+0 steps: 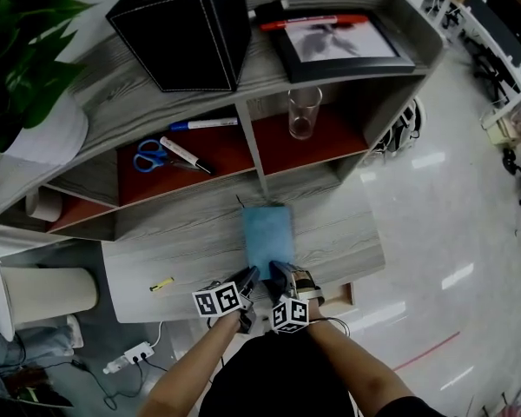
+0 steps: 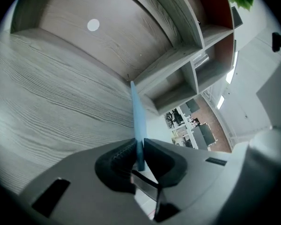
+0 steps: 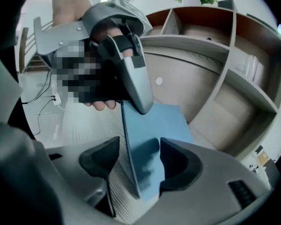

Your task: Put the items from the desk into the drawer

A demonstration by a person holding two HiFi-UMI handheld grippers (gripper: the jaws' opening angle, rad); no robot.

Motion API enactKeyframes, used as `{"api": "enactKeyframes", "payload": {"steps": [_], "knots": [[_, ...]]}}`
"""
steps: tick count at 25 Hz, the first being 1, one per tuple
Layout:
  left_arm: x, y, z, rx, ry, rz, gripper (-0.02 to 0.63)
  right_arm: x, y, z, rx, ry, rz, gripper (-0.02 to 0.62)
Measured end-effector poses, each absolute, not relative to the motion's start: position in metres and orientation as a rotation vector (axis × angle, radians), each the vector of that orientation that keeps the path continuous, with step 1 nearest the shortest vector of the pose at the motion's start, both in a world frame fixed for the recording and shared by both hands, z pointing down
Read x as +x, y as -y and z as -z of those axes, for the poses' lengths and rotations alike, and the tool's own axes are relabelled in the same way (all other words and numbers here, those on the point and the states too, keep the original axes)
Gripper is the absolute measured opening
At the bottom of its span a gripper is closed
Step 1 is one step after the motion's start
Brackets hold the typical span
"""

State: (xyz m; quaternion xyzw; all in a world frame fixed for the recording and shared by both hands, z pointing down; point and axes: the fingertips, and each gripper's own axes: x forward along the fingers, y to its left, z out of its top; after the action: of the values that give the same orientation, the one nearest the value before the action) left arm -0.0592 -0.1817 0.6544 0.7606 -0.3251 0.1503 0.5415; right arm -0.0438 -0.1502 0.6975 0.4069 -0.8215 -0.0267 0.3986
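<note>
Blue notebook [image 1: 267, 235] on the grey surface [image 1: 182, 259]: left gripper [image 2: 139, 148] jaws pinch its edge (tight), right gripper [image 3: 139, 149] jaws wide, straddling its near end.

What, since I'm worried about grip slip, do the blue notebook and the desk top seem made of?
Blue notebook: smooth plain cover, card or plastic, can't tell which; it looks unbent, pinched edge-on in the left gripper. Desk top: grey, printed-looking wood grain, matte, probably laminate.

Matt grey wood-grain desk [image 1: 182, 250], smooth, faintly glossy blue book [image 1: 267, 237], clear glass tumbler [image 1: 304, 113].
</note>
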Motion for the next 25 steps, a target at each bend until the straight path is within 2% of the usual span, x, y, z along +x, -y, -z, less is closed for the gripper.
{"api": "enactKeyframes", "payload": {"steps": [5,8,13,19,25], "knots": [[-0.047,0.173,-0.642,1.823,0.732,-0.353,0.064,-0.027,0.167,-0.694,1.158,1.961,0.119,0.264],[-0.043,0.172,-0.639,1.841,0.694,-0.37,0.072,-0.023,0.165,-0.686,1.175,1.951,0.146,0.189],[-0.036,0.168,-0.63,1.964,0.601,-0.361,0.138,-0.008,0.164,-0.669,1.188,1.936,0.24,0.085],[-0.016,0.173,-0.592,2.156,0.542,-0.257,0.201,0.01,0.168,-0.637,1.267,2.007,0.23,0.062],[-0.015,0.165,-0.558,2.328,0.509,-0.171,0.221,0.024,0.163,-0.622,1.338,2.037,0.182,0.055]]}}
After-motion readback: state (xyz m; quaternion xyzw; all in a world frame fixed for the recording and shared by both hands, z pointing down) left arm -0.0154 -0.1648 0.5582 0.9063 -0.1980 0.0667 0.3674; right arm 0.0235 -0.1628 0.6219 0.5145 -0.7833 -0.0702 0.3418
